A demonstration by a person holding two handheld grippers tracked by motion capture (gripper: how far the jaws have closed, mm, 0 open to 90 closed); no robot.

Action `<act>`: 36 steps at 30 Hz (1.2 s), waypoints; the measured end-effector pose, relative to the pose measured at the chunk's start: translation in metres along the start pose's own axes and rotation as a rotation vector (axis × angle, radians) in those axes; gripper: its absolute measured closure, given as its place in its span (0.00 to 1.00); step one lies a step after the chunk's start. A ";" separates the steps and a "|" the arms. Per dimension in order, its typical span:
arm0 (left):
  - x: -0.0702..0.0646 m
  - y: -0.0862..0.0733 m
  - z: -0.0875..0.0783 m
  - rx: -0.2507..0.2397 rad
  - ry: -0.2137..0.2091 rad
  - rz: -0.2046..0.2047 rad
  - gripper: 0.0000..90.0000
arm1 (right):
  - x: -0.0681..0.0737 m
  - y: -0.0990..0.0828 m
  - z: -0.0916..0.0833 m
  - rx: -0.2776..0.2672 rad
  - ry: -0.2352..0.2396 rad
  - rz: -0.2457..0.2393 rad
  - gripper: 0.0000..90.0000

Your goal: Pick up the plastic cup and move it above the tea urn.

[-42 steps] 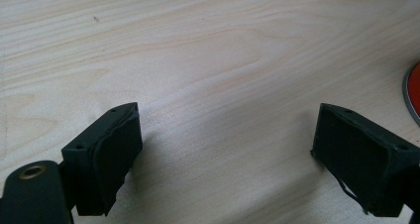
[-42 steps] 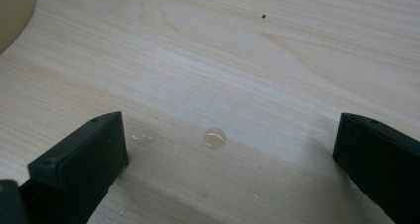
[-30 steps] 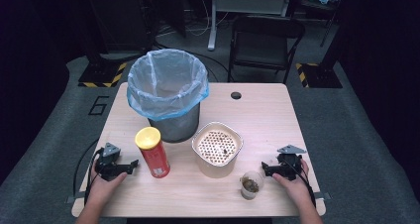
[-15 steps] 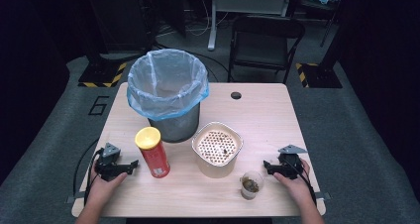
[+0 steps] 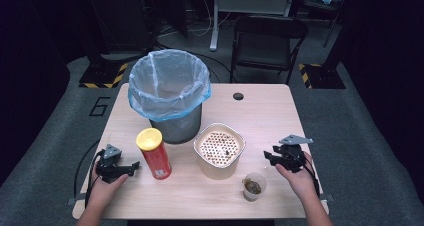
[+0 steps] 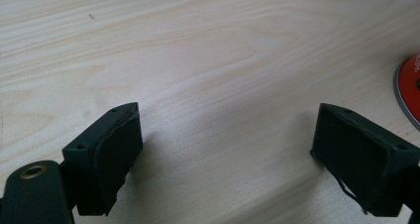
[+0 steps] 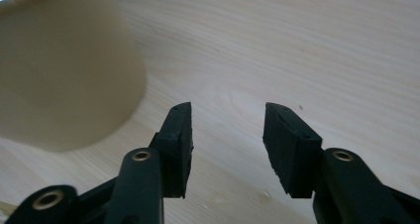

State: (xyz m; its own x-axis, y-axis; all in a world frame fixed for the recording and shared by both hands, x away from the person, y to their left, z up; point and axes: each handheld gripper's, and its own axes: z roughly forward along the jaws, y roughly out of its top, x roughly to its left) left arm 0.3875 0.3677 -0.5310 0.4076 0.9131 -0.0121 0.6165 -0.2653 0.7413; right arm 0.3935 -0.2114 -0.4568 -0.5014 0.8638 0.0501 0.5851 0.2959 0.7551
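Observation:
My left gripper (image 5: 134, 166) rests on the wooden table (image 5: 260, 111) at the front left, open wide with nothing between its jaws (image 6: 225, 130). Just to its right stands a red chip can (image 5: 155, 155) with a yellow lid; its base edge (image 6: 410, 87) shows in the left gripper view. My right gripper (image 5: 268, 157) hovers at the front right, above and right of a small cup (image 5: 253, 185) of brown bits. Its jaws (image 7: 227, 121) have just been closing and stand partly open over bare wood, holding nothing. A cream tub (image 5: 219, 151) with a perforated lid sits left of it (image 7: 64, 70).
A grey bin (image 5: 168, 93) lined with a blue bag stands behind the can and tub. A dark round hole (image 5: 238, 96) marks the table's far side. A black chair (image 5: 267, 41) stands beyond the table. Bare wood lies at the far right.
The right gripper has lifted off the table and its jaws have narrowed. The left gripper and all the objects have stayed put.

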 end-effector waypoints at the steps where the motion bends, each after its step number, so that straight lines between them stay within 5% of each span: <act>1: 0.000 0.000 0.000 0.000 0.000 0.000 0.13 | 0.002 0.006 -0.001 -0.006 0.027 -0.007 0.63; 7: 0.000 0.000 0.000 0.000 0.000 0.000 0.13 | 0.015 0.039 -0.003 -0.028 0.104 -0.054 0.76; 16: 0.000 0.000 0.000 -0.002 0.002 -0.002 0.13 | 0.037 0.066 -0.003 -0.081 0.163 -0.052 0.71; 20: 0.000 0.000 0.000 -0.004 0.001 -0.002 0.13 | 0.047 0.070 0.001 -0.075 0.189 -0.068 0.64; 28: 0.000 0.000 0.000 -0.001 0.001 -0.001 0.13 | 0.058 0.071 0.020 -0.013 0.184 -0.112 0.74; 36: 0.000 0.000 0.000 -0.001 0.003 -0.001 0.13 | 0.064 0.064 0.012 -0.011 0.242 -0.162 0.82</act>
State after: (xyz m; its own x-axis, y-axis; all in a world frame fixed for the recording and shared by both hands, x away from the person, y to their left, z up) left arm 0.3874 0.3675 -0.5311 0.4051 0.9142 -0.0112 0.6160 -0.2638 0.7423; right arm 0.4062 -0.1323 -0.4132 -0.7262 0.6826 0.0821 0.4789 0.4165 0.7728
